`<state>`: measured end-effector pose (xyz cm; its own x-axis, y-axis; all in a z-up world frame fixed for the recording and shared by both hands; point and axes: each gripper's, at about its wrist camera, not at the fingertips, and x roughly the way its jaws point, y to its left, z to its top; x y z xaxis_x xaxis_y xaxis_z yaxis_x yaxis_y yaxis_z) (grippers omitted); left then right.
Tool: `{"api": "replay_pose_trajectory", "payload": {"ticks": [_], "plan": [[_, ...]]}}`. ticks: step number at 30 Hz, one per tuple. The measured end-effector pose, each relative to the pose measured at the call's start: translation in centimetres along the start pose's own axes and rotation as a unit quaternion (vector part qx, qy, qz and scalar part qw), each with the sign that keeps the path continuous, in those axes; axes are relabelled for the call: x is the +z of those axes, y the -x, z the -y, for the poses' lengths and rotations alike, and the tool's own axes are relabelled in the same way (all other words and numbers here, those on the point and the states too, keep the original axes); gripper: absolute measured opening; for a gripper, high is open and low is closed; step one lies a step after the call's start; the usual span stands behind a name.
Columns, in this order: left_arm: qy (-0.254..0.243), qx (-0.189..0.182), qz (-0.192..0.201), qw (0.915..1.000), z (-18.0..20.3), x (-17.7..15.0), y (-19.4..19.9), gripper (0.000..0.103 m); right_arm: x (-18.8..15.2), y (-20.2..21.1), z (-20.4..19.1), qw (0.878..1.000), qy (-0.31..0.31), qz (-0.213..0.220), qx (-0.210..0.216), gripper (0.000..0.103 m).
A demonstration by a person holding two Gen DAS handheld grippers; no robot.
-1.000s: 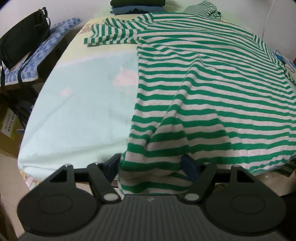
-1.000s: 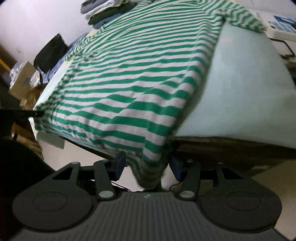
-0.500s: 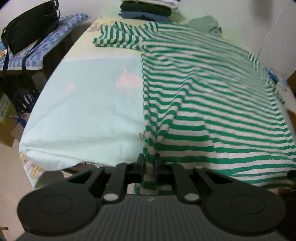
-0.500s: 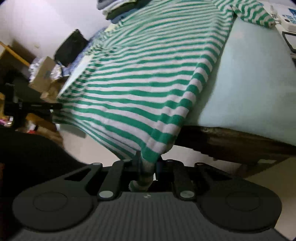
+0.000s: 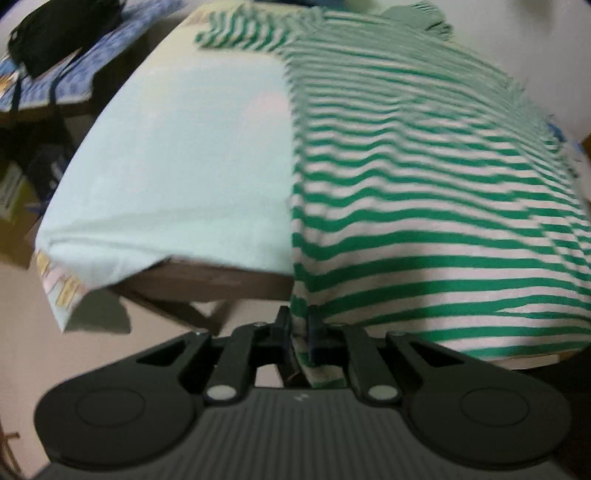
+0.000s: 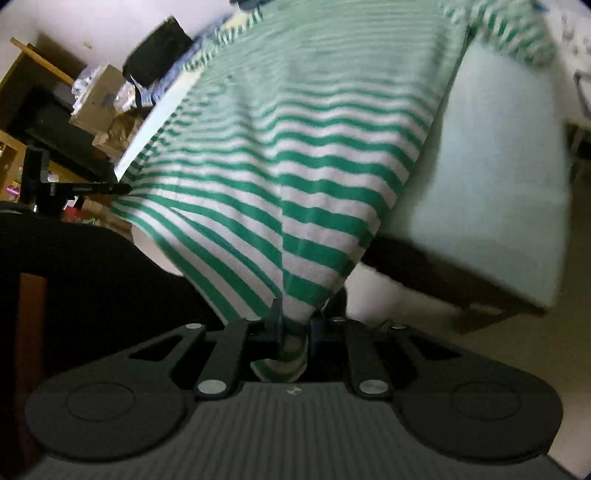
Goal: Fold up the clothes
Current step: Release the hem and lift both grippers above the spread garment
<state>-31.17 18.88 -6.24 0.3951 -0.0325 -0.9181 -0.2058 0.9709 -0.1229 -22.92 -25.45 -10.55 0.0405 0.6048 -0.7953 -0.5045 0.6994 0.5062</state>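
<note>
A green and white striped T-shirt [image 5: 424, 192] lies spread on a table covered with a pale green cloth [image 5: 177, 173], its hem hanging over the near edge. My left gripper [image 5: 298, 325] is shut on the shirt's left bottom corner, below the table edge. My right gripper [image 6: 295, 325] is shut on the shirt's right bottom corner [image 6: 284, 354], pulled off the table edge. The shirt [image 6: 295, 155] stretches taut from the table down to both grippers. One sleeve [image 5: 243, 33] lies flat at the far left.
A black bag [image 5: 55, 33] sits on a blue checked cloth at the far left. Boxes and clutter [image 6: 99, 99] stand beside the table. The left gripper's arm [image 6: 74, 188] shows in the right wrist view. Bare floor [image 5: 22, 350] lies below the table edge.
Both grippers closed on the shirt's bottom corners and pulled back and down from the table edge. The hem now hangs taut off the edge.
</note>
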Motion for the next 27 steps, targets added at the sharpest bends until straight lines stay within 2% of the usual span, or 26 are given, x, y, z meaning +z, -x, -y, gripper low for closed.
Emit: {"api": "replay_pose_trajectory", "payload": {"ticks": [3, 7, 9, 11, 12, 15, 16, 19, 22, 27], "plan": [[0.002, 0.009, 0.0, 1.0, -0.4, 0.3, -0.2, 0.009, -0.6, -2.7, -0.5, 1.0, -0.002, -0.009, -0.024, 0.014], [-0.045, 0.055, -0.022, 0.9972, -0.5, -0.3, -0.2, 0.015, -1.0, -4.4, 0.2, 0.995, -0.02, -0.04, -0.092, 0.02], [-0.054, 0.083, -0.028, 0.9947, -1.3, -0.4, 0.1, 0.019, -1.2, -4.2, 0.6, 0.99, -0.019, -0.065, -0.127, 0.026], [-0.048, 0.101, -0.008, 0.9936, -2.4, 0.4, 1.4, 0.017, -0.9, -2.6, 0.7, 0.987, -0.013, -0.067, -0.143, 0.028], [-0.046, 0.106, 0.005, 0.9932, -2.7, 1.1, 2.0, 0.016, -0.2, -1.3, 0.5, 0.989, -0.014, -0.046, -0.138, 0.027], [-0.057, 0.082, 0.074, 0.9923, -0.8, 4.8, 3.3, 0.013, 3.5, 1.5, -0.6, 0.993, -0.017, 0.047, -0.109, 0.028], [-0.071, 0.07, 0.09, 0.9909, 0.4, 6.1, 2.9, 0.016, 5.1, 1.8, -1.2, 0.992, -0.014, 0.078, -0.1, 0.028], [-0.111, 0.042, 0.129, 0.9844, 4.3, 9.6, 1.3, 0.034, 9.9, 2.2, -2.6, 0.984, -0.005, 0.161, -0.08, 0.034], [-0.142, 0.034, 0.14, 0.9793, 7.9, 11.9, -1.8, 0.034, 13.7, -1.4, -2.7, 0.981, 0.001, 0.16, -0.112, 0.034], [-0.166, 0.03, 0.112, 0.9792, 9.9, 13.5, -6.0, 0.034, 15.4, -3.5, -0.4, 0.974, -0.045, 0.165, -0.145, 0.034]]}}
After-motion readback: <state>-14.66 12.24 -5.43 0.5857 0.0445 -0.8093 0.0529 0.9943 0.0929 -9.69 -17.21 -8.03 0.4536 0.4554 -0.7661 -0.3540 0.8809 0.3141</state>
